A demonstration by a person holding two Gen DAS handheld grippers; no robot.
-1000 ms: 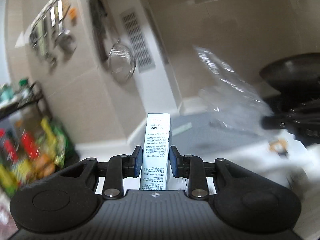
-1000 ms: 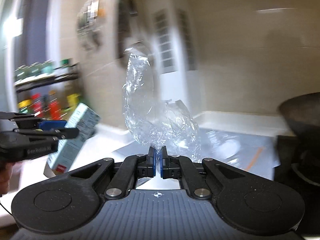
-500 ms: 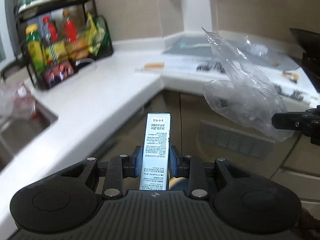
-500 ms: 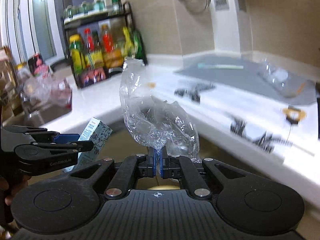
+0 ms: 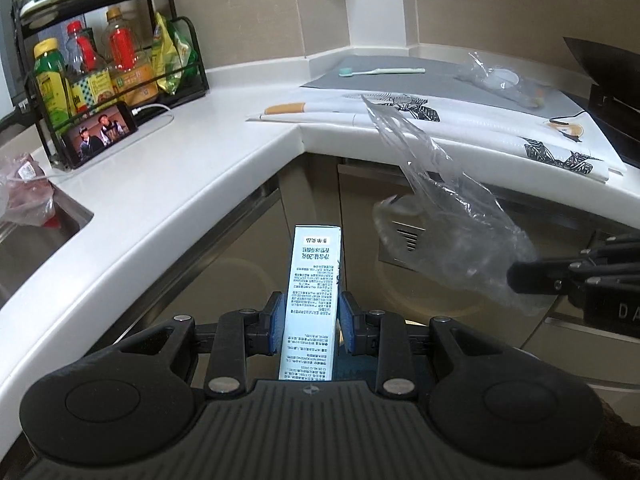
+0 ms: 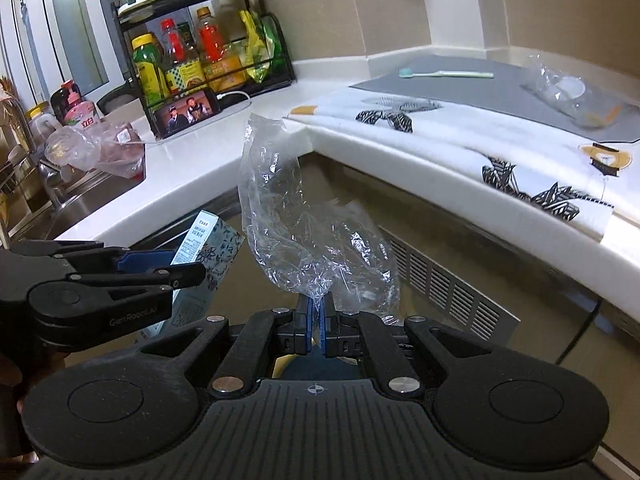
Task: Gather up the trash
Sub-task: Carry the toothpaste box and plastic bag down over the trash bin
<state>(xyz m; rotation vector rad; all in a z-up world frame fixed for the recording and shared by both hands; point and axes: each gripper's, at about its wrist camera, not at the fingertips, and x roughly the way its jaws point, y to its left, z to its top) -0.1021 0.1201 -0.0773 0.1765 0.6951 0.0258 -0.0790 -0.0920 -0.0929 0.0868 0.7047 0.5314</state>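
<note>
Trash held off the counter's edge: left gripper point(image 5: 311, 330) clamps a stiff, light carton point(image 5: 314, 300) across its narrow sides — right gripper point(image 6: 316, 326) pinches a flimsy, slippery plastic bag point(image 6: 304, 232) at its gathered end.

A printed paper carton point(image 5: 313, 296) with a smooth, faintly glossy face is gripped by blue pads point(image 5: 276, 322) set in the matt black plastic left gripper point(image 5: 312, 323). Thin, clear, crinkled plastic film is seen in the bag point(image 6: 304, 236) pinched by the right gripper point(image 6: 317, 322). Behind the bag, the counter point(image 6: 200, 168) is finished smooth, white and glossy, and brushed metal is shown by the sink point(image 6: 76, 200) at its left end.
</note>
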